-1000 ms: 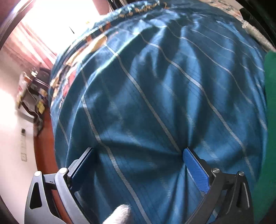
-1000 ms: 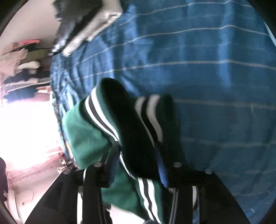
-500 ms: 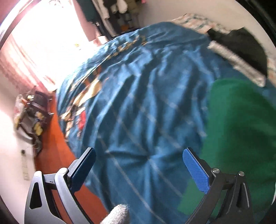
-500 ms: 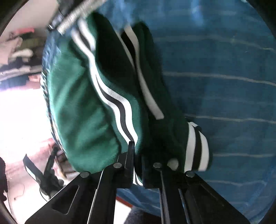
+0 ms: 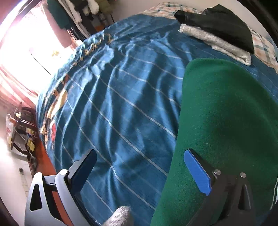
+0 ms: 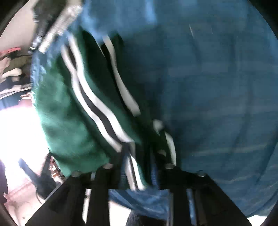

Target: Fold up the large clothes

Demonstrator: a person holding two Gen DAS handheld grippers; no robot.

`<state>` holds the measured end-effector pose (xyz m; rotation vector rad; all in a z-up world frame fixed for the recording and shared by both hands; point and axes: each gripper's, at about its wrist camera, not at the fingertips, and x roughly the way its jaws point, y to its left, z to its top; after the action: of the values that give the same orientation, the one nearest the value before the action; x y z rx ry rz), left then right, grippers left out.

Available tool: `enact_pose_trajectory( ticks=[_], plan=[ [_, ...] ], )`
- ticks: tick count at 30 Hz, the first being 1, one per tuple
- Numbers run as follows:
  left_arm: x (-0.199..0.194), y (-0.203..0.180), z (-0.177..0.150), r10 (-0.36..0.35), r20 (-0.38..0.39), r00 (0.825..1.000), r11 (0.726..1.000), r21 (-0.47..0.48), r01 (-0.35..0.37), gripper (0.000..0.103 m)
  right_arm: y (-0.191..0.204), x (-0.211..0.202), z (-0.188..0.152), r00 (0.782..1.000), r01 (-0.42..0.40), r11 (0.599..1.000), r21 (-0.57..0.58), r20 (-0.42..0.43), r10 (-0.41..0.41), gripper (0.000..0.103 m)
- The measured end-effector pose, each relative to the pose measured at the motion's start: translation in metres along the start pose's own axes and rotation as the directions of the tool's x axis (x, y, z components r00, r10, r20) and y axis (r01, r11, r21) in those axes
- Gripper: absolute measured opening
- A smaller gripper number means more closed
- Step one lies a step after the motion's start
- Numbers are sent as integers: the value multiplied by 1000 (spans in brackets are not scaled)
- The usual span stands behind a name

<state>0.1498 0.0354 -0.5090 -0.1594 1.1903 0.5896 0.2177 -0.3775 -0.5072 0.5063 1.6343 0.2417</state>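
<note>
A large green garment [image 5: 222, 125] with white and black stripes [image 6: 97, 104] hangs over the blue striped bedspread [image 5: 121, 97]. My right gripper [image 6: 139, 172] is shut on a striped edge of the green garment, which drapes to the left in the blurred right wrist view. My left gripper [image 5: 140, 172] is open and empty above the bedspread. Its right finger [image 5: 196, 172] stands in front of the green cloth and its left finger [image 5: 83, 166] over the bed's edge.
A folded black garment [image 5: 219, 22] lies on a folded silver-grey one [image 5: 213, 43] at the far end of the bed. A clothes rack [image 5: 83, 15] stands beyond the bed. A bright window is at left, with a cluttered stand [image 5: 22, 128] on the floor.
My right gripper has lifted the green garment and the view has blurred. My left gripper has pulled back from the bedspread, and the green cloth now fills its right side.
</note>
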Motion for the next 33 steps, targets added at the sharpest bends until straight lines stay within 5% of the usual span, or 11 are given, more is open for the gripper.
enact_pose_trajectory(
  ticks=[2, 6, 9, 10, 12, 13, 18, 21, 25, 31, 33],
  plan=[
    [4, 6, 3, -12, -14, 1000, 1000, -7, 12, 103, 12, -13, 16, 996, -41, 998, -40, 81, 44, 72],
    [3, 4, 8, -16, -25, 1000, 1000, -10, 16, 103, 28, 1, 63, 970, -186, 981, -58, 146, 193, 73],
    [-1, -2, 13, -3, -15, 1000, 1000, 6, 3, 103, 38, 44, 86, 972, -216, 976, -35, 81, 219, 73],
    [-2, -3, 17, -3, -10, 1000, 1000, 10, 3, 103, 35, 55, 86, 971, -230, 973, -34, 63, 232, 69],
    [-7, -8, 27, -3, 2, 1000, 1000, 27, 3, 103, 43, 63, 90, 968, -235, 971, -52, 80, 238, 17],
    [-9, -10, 31, -3, 12, 1000, 999, 34, 2, 103, 41, 61, 90, 963, -253, 966, -53, 86, 257, 10],
    [-18, -31, 64, -17, 59, 998, 997, 80, 12, 103, 41, -1, 70, 908, -284, 959, 16, 324, 264, 9],
    [-8, -57, 83, 15, 25, 1000, 988, 151, -19, 103, 31, 11, 79, 945, -172, 983, 69, 294, 144, 9],
    [8, -75, 86, 114, 28, 993, 967, 227, -117, 103, 15, 47, 94, 992, -90, 990, 111, 103, 79, 24],
    [-18, -40, 71, 43, 22, 999, 989, 140, -46, 103, -1, -3, 60, 985, -153, 987, 50, 91, 148, 67],
    [-33, -32, 61, 22, 39, 999, 994, 104, -26, 103, -13, -10, 37, 984, -171, 984, 55, 52, 168, 68]
  ],
)
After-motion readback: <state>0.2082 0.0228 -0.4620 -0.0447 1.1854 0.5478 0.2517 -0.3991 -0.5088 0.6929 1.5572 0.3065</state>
